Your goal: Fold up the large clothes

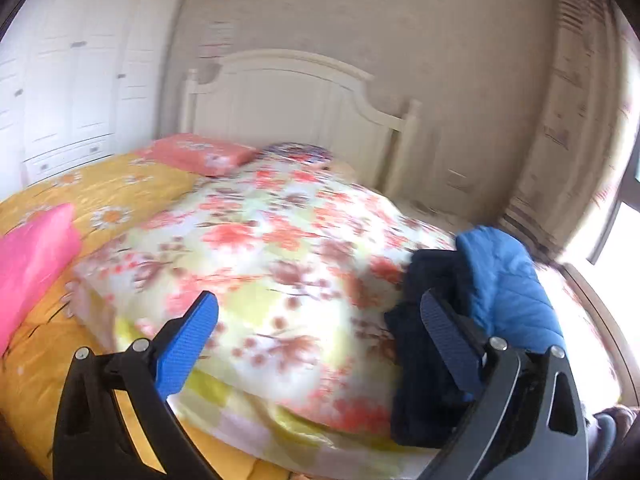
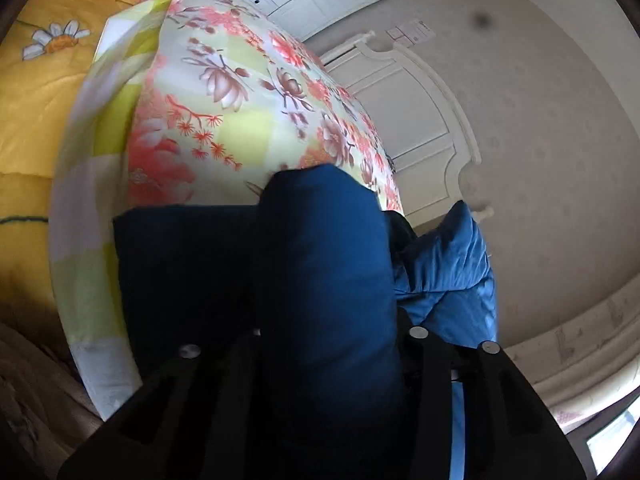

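Note:
A blue padded jacket with a dark navy lining lies bunched at the right side of the bed on a floral quilt. My left gripper is open and empty, its blue pads spread wide, with the right pad close against the navy fabric. In the right wrist view the jacket bulges up between the black arms of my right gripper. The fabric hides its fingertips, and the gripper appears shut on it. A lighter blue quilted part hangs to the right.
The bed has a yellow daisy sheet, a pink cushion at left and a salmon pillow by the white headboard. A white wardrobe stands at back left. A bright window is at right.

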